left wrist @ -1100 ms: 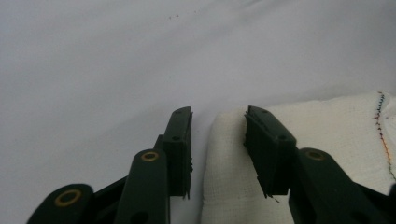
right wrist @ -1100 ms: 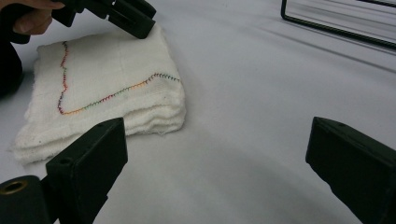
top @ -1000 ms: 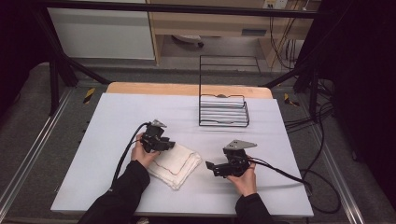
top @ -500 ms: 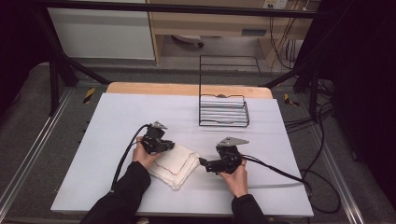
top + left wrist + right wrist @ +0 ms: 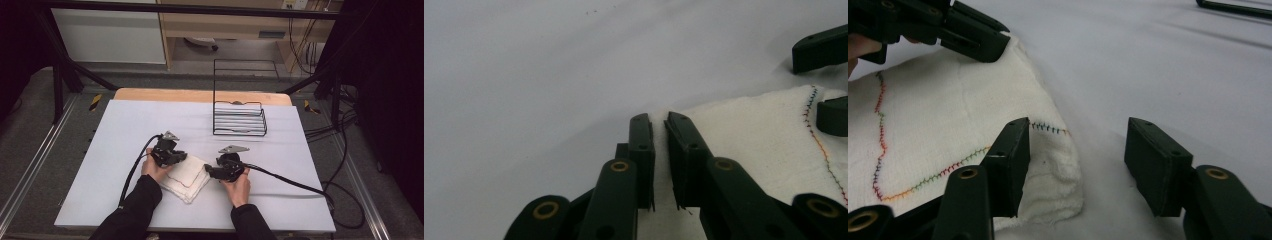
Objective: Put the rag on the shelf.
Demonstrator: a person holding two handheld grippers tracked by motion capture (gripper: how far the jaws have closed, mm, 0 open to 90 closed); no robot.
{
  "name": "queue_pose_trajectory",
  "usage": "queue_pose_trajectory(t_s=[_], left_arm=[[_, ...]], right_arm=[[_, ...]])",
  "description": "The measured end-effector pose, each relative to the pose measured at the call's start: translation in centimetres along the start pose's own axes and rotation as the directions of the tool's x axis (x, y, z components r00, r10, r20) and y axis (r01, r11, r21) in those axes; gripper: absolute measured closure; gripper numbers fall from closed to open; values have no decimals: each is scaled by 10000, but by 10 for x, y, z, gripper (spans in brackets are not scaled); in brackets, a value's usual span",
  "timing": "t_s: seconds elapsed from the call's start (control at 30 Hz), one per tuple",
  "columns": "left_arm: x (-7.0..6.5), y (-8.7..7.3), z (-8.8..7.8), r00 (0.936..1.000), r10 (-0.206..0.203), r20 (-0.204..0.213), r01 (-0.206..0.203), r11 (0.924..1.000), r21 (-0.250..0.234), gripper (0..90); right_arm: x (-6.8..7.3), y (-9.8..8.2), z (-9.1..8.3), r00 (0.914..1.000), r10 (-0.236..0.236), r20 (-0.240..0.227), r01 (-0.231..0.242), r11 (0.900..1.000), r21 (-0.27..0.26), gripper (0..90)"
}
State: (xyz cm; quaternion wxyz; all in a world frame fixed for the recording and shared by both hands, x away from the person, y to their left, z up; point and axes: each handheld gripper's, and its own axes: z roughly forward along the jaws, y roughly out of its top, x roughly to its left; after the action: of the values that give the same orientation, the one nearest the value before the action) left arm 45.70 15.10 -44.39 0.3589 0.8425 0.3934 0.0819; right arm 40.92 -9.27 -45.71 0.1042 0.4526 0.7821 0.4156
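Leftward since a second ago, the right gripper (image 5: 208,171) now reaches the folded white cloth with rainbow stitching (image 5: 187,173) at lower centre, jaws spread astride its corner. The left gripper (image 5: 183,156) pinches the cloth's opposite edge.

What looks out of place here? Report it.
Nothing stands out. The folded white cloth lies flat on the table, and the wire rack stands upright behind it. The left tool is nearly shut at the cloth's edge; the right tool is open at its corner.
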Motion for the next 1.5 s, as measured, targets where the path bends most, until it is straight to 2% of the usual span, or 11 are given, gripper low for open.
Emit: queue_pose_trajectory(t_s=[0.13,0.27,0.4,0.57,0.73,0.97,1.0,1.17,1.3,1.43,1.5], left_arm=[[0,-1,0,10000,-68,41,69,9999,-101,804],[1,-1,0,9998,-180,89,181,9998,-120,803],[2,0,-1,9995,-300,77,300,9995,-78,806],[1,0,-2,9992,-407,52,408,9991,-139,815],[0,-1,-7,9986,-517,67,519,9980,-365,819],[0,-3,-29,9967,-682,445,728,9909,-1130,822],[-1,-3,-37,9970,-609,475,670,9881,-1383,822],[-2,-6,-54,9970,-583,518,672,9790,-1924,823],[-3,-7,-62,9974,-562,460,648,9748,-2136,824],[-7,-7,-72,9982,-496,337,565,9666,-2501,825],[-9,-7,-76,9984,-474,323,543,9620,-2677,825]], right_arm=[[2,-3,0,9998,-173,119,174,9998,-83,487],[9,-5,-5,9998,218,-36,-217,9995,244,625],[12,-7,-6,9993,361,-98,-358,9990,280,665],[15,-8,-6,9949,979,-232,-971,9947,350,775],[15,-8,-8,9942,1049,-239,-1043,9942,264,823],[16,-1,-21,9953,675,-694,-704,9967,-397,828],[17,2,-26,9954,408,-869,-467,9966,-680,828],[22,8,-35,9940,-144,-1088,35,9950,-1000,829],[24,11,-39,9919,-496,-1170,349,9916,-1246,830],[29,17,-46,9881,-996,-1173,782,9815,-1746,829],[29,20,-48,9871,-1034,-1221,791,9788,-1890,830]])
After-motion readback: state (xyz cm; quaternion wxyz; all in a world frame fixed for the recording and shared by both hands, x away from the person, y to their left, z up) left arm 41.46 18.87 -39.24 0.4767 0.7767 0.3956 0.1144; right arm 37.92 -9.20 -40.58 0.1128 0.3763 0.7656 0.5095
